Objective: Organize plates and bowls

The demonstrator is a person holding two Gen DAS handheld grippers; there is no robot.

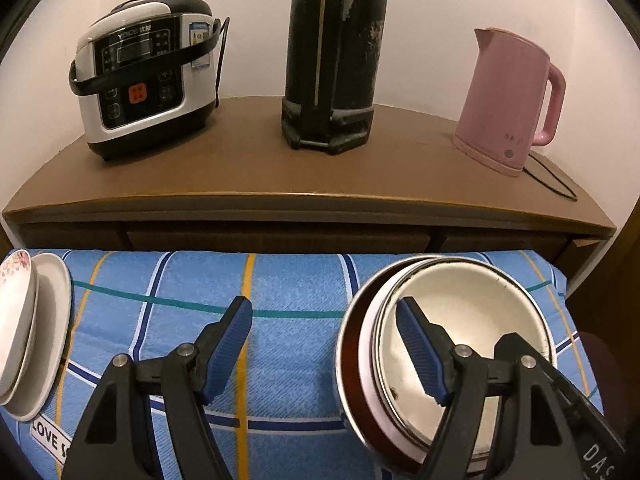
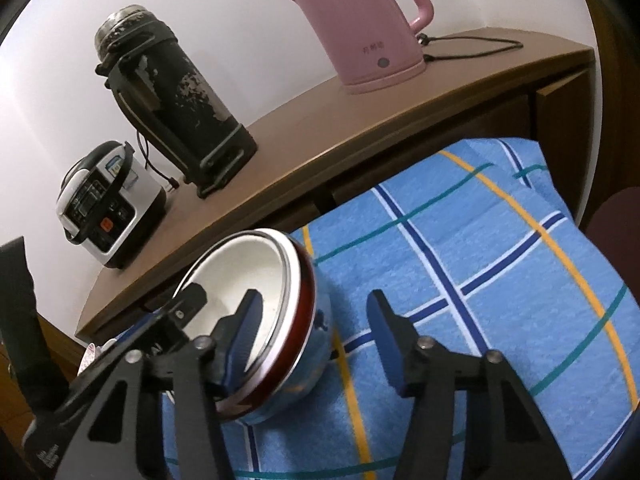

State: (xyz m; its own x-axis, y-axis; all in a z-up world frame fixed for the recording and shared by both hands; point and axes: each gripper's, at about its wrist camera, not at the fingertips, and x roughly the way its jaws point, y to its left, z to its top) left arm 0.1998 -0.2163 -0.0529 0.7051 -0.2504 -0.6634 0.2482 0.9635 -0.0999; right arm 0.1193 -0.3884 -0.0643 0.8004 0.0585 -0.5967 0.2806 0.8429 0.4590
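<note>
Step in hand: the bowl stack (image 1: 452, 356) is being taken hold of at its rim; judged from the pictures, the grasp is not yet made.
Bowl stack: a white enamel bowl nested in a dark red one with a shiny metal outside, tilted on the blue checked cloth (image 1: 280, 320), lower right of the left wrist view and lower centre-left of the right wrist view.
Left gripper (image 1: 326, 354): jaws spread wide; its right-side finger reaches over the rim into the white bowl, the other hangs over bare cloth. Whether the inner pad touches the bowl I cannot tell.
Right gripper (image 2: 316, 344): jaws spread, one finger inside the bowl, the other outside and clear of the metal wall, so the wall sits between them unpinched.
Plates: a small stack of white dishes (image 1: 28, 332) lies at the left edge of the left wrist view, well apart from the bowls.
Background: rice cooker (image 1: 144, 76), black flask (image 1: 336, 52) and pink kettle (image 1: 512, 100) on the brown shelf (image 1: 280, 172) behind.
Next move calls for: closing the right jaws squarely on the rim wall, then lifting level so the nested bowls do not slip apart.
Risk: the smooth, tilted rim could slide out of a shallow pinch.
</note>
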